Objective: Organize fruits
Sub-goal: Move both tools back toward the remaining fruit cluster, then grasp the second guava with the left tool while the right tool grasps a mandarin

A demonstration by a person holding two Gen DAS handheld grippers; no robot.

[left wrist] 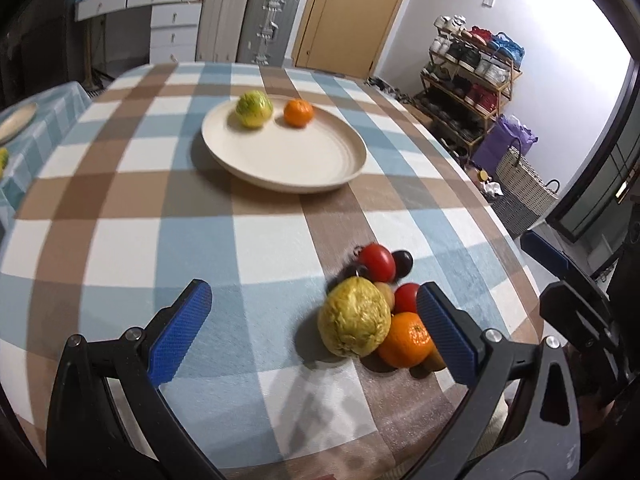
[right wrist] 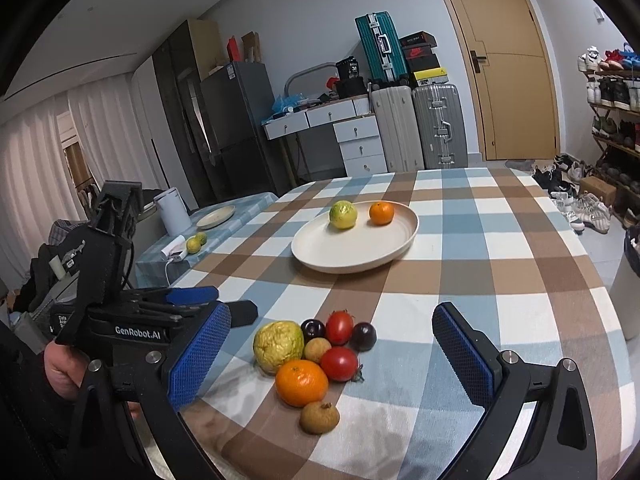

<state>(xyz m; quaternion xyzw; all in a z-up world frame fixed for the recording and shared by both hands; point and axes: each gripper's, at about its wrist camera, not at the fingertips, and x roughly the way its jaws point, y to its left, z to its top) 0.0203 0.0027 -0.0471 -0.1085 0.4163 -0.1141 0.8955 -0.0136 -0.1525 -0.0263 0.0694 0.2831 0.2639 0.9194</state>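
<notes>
A cream plate (left wrist: 288, 160) (right wrist: 360, 248) in the middle of the checked table holds a green-yellow guava (left wrist: 253, 109) (right wrist: 343, 214) and an orange (left wrist: 298, 112) (right wrist: 381, 213). A fruit pile lies near the table's front edge: a yellow guava (left wrist: 354, 322) (right wrist: 278, 345), an orange (left wrist: 406, 340) (right wrist: 301, 383), two red tomatoes (right wrist: 339, 327) (right wrist: 339, 363), two dark plums (right wrist: 313, 329) (right wrist: 363, 336) and two brown longans (right wrist: 318, 350) (right wrist: 320, 417). My left gripper (left wrist: 316, 332) is open and empty, with the pile by its right finger. My right gripper (right wrist: 332, 364) is open and empty, above the pile.
A side table (right wrist: 224, 216) at the left carries a second plate (right wrist: 216, 216), a white kettle (right wrist: 173, 212) and two small green fruits (right wrist: 197, 242). Suitcases (right wrist: 418, 128), drawers and a door stand behind. A shoe rack (left wrist: 472, 72) and woven bag (left wrist: 520, 192) are off the right edge.
</notes>
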